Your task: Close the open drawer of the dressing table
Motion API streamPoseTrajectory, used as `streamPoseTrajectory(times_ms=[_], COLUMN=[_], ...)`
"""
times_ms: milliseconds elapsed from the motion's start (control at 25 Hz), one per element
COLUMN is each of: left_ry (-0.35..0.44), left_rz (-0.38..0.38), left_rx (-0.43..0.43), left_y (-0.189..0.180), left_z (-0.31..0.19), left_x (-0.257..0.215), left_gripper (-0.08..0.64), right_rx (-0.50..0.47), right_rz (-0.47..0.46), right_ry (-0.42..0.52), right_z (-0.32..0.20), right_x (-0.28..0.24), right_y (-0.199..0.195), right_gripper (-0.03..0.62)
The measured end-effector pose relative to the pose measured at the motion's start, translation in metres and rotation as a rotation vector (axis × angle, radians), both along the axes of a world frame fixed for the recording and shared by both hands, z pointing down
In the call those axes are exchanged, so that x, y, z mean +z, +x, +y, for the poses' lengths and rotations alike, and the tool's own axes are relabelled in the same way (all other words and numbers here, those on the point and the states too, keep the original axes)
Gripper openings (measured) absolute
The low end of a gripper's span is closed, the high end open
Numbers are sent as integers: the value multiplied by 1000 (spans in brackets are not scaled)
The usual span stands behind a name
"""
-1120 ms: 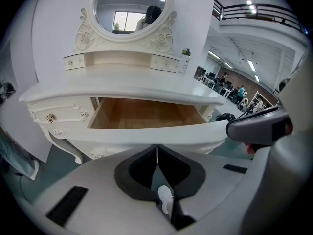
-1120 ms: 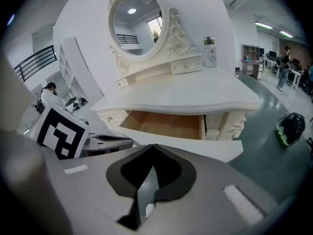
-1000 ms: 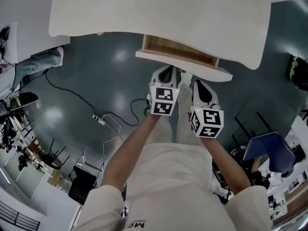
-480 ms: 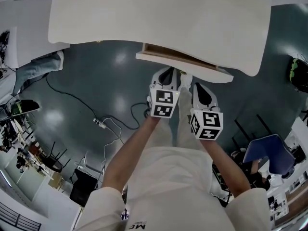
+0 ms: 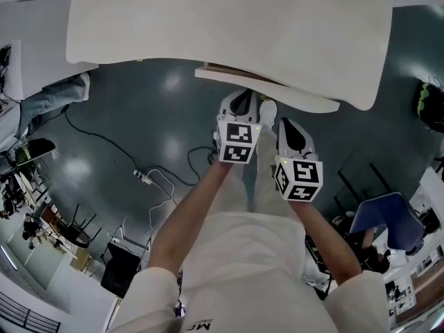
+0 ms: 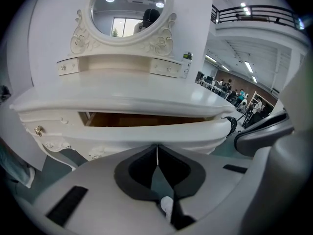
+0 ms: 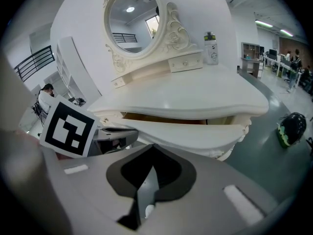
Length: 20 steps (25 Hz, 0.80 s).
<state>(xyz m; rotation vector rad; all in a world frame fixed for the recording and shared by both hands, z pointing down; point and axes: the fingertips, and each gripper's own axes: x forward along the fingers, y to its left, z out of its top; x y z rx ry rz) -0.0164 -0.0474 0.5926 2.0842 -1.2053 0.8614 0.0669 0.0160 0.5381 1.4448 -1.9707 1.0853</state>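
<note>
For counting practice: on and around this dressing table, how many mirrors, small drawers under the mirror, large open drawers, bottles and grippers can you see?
Mirror: 1
Small drawers under the mirror: 2
Large open drawer: 1
Bottle: 1
Grippers: 2, the left gripper and the right gripper
Total: 7

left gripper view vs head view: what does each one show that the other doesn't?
Only the left gripper view: the oval mirror, the small upper drawers, and that the left gripper has its jaws together, tips at the drawer. Only the head view: the marker cubes, the person's forearms, a power strip on the floor and a blue chair. Both: the white tabletop and the drawer, a narrow gap short of shut.
</note>
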Motion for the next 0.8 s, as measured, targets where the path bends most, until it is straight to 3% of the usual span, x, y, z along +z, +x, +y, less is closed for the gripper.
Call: streamPoseTrajectory(times_ms=[800], left_ry=[112], left_rz=[90], left_rx=[-38], left_y=[8], left_z=[-30], left_x=[-1], left_gripper=[12], right_rx=[6], right_rz=[1], right_ry=[-1], right_z=[-3], right_x=[1], right_y=[-1], right_gripper=[2])
